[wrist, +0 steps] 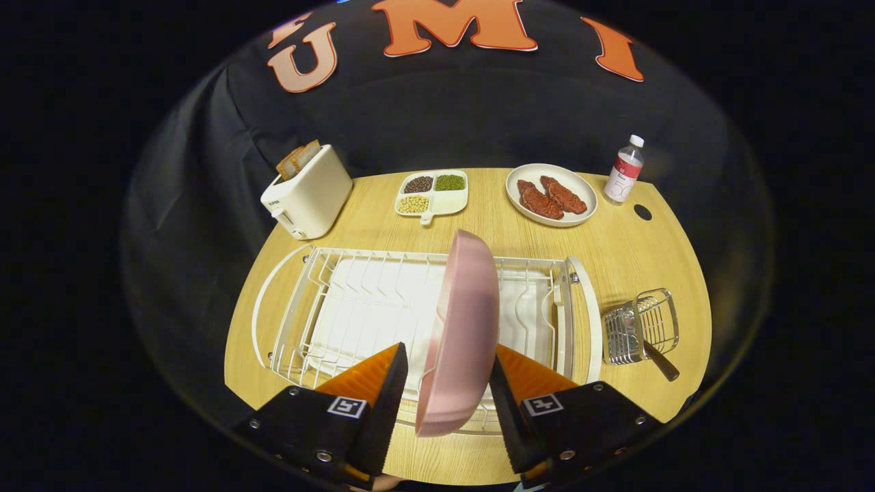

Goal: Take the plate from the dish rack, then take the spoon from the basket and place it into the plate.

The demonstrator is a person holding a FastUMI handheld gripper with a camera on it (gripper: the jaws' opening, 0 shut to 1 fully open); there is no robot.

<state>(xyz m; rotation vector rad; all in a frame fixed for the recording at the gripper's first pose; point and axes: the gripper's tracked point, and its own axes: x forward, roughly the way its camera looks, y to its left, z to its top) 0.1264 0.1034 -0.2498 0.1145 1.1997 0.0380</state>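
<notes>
Pink and standing on edge, the plate (459, 335) sits upright in the white wire dish rack (328, 307), its lower rim between the two fingers of the gripper (448, 393). The fingers are spread wide, one on each side of the plate, with a visible gap on the left and the right finger very near the plate's rim; whether that one touches it cannot be told. The dish rack lies across the wooden table (383, 219). Just to the right of the rack is a small wire basket (642, 326), with the spoon (655, 355) in it, its dark handle poking out toward the table's near edge. Beyond the rack stand a white toaster (307, 195) with bread in it, a divided dish of beans (433, 193), a white plate with two steaks (551, 194), and a small bottle (624, 171).
</notes>
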